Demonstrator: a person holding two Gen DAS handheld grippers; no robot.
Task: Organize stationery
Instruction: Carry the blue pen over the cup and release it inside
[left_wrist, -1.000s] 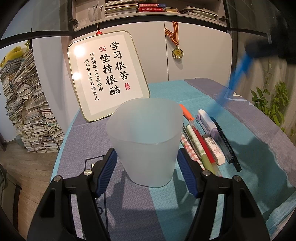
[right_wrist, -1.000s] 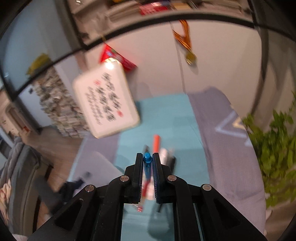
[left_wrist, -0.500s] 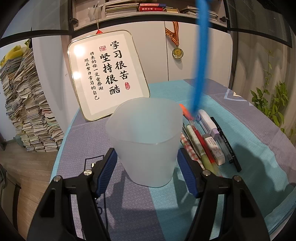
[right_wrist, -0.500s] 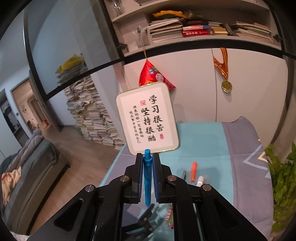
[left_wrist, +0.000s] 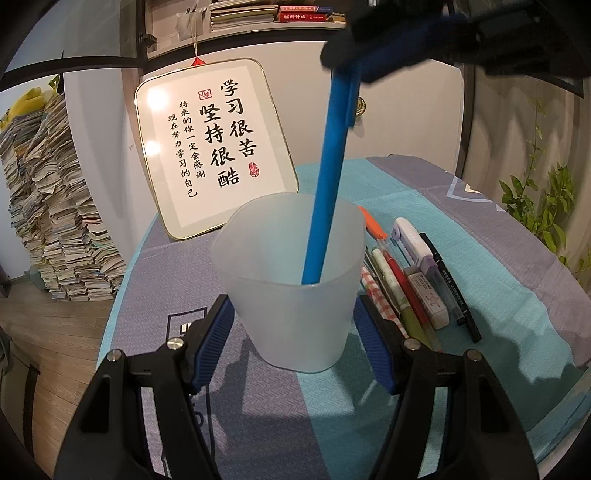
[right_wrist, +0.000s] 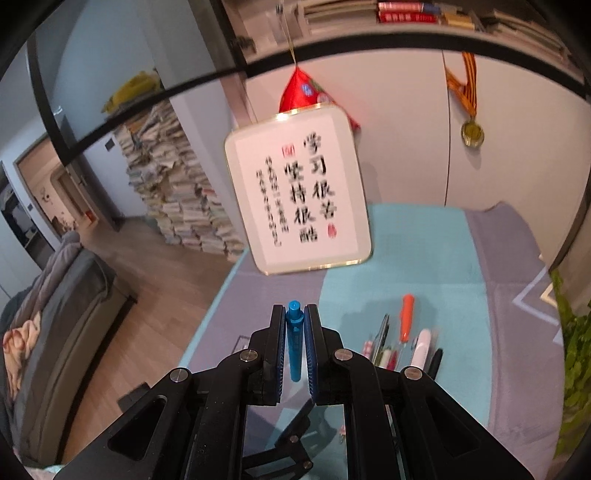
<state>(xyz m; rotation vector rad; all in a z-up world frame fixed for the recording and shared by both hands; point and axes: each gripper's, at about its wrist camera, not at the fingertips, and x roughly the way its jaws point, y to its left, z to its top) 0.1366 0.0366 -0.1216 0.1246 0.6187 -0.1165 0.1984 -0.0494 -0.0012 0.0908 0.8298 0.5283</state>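
A frosted translucent cup (left_wrist: 295, 332) stands on the blue and purple tablecloth, and my left gripper (left_wrist: 293, 301) is shut on it, one blue pad against each side. From the top right of the left wrist view my right gripper (left_wrist: 369, 62) comes in, shut on the upper end of a blue pen (left_wrist: 328, 158). The pen hangs steeply, its lower end inside the cup's mouth. In the right wrist view the blue pen (right_wrist: 294, 332) is clamped between the pads of the right gripper (right_wrist: 294, 310). To the right of the cup lie an orange pen (left_wrist: 373, 225), a red pen (left_wrist: 402, 280) and a black pen (left_wrist: 450, 288).
A white and lilac correction tape (left_wrist: 410, 236) and an eraser (left_wrist: 428, 299) lie in the same row. A framed calligraphy board (left_wrist: 218, 147) leans behind the cup. Stacked papers (left_wrist: 55, 203) stand on the floor at left, a plant (left_wrist: 535, 206) at right.
My right gripper carried the blue pen leftwards from the far right to above the cup, and its lower end now dips into the cup. The left gripper and the cup have stayed put.
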